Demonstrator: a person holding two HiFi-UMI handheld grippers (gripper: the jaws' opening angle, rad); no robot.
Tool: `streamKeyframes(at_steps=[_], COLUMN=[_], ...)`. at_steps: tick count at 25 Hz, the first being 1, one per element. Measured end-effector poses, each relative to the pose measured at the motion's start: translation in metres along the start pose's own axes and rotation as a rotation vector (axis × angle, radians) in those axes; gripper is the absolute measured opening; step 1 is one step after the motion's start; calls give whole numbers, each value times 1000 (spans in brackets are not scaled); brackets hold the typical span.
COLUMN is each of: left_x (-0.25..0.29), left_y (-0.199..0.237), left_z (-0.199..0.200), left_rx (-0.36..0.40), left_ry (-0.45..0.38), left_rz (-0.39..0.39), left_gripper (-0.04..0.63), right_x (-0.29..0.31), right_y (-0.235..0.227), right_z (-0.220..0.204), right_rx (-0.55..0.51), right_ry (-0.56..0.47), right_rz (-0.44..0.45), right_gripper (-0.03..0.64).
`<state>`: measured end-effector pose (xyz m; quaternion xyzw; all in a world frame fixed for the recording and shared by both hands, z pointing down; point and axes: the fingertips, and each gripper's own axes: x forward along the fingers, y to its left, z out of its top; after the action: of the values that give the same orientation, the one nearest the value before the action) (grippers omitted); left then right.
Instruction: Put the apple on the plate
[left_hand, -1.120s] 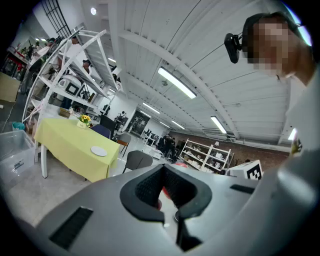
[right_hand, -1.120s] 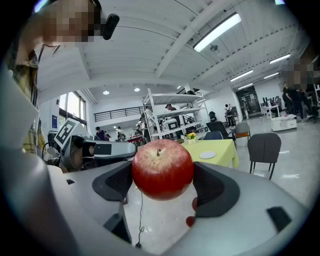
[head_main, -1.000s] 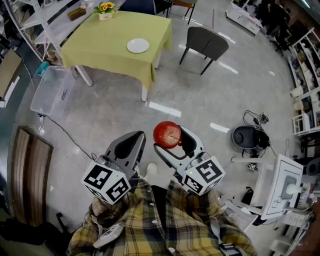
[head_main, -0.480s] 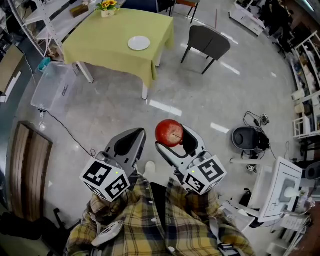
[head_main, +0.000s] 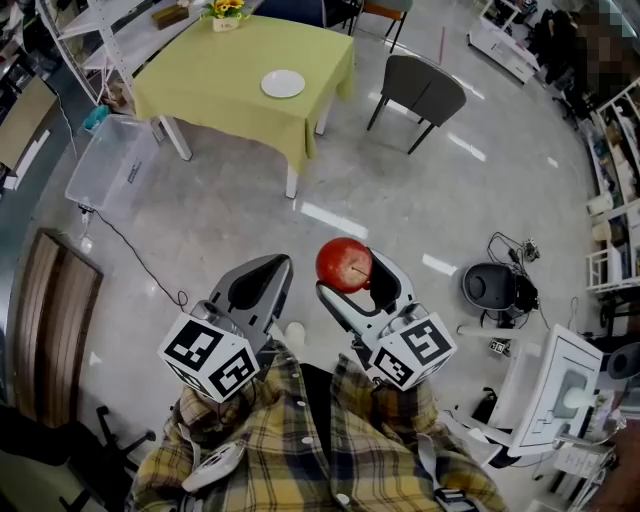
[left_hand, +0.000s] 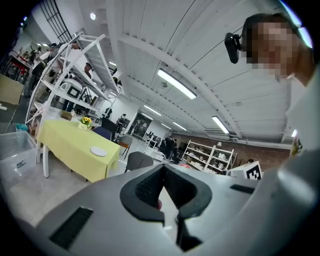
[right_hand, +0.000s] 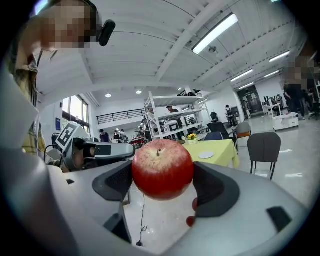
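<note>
Right claw (head_main: 350, 272) is clamped on the apple (head_main: 344, 264), one pad on each flank, stem pointing up. That apple is well apart from the worktop (head_main: 220, 95), out over open floor. The white plate (head_main: 283, 83) sits on the worktop's yellow cloth, towards the edge nearest the grey chair (head_main: 425, 92).

Left claw (head_main: 268, 268) has its jaws together on nothing and rides alongside.

Here's the worry. The apple is round and glossy and is pinched on just two patches of skin, with nothing beneath it. I'd say a jolt on the way to the worktop could squirt it out of the grip. Squeeze harder and the flesh may bruise.

There's also a cable (head_main: 135, 262) lying on the floor on the near side of the worktop, a snag risk if the route drifts that way. And the plate looks shallow, so an apple let go too high or off-centre could roll clean off it.

The fruit itself is deep red, speckled paler round the stem, firm-looking and unblemished as far as it shows.
</note>
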<state>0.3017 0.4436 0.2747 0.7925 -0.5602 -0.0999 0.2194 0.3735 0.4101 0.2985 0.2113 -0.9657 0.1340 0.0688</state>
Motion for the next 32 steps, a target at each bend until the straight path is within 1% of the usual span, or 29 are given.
streamKeyframes(at_steps=[3,7,10,17,25,28,32], left_x=[-2,-2,2,21,39,49,55], left_y=[0,7,12,41,109,138,179], left_z=[-4,-5,-4,17,58,72,89], left_rx=[6,-10,-9,0,-26,-30,-42], left_ry=[2,8,14,9,-3,-3,6], left_rz=[11,31,32,21,12,-2,-6], left_gripper=[6,6,6,6,6,6,6], right_x=[-3,1,5,41,115,146,187], right_y=[-2,-4,-8,-19,-27,-34,-37], right_z=[-3,-8,-7,5,28,33,36], right_rx=[5,21,24,9,-14,-23,-7], right_ry=[-1,10,12,20,41,52,65], right_rz=[2,7,7,3,-3,-20,-41], right_gripper=[370,370,370,370,370,370,370])
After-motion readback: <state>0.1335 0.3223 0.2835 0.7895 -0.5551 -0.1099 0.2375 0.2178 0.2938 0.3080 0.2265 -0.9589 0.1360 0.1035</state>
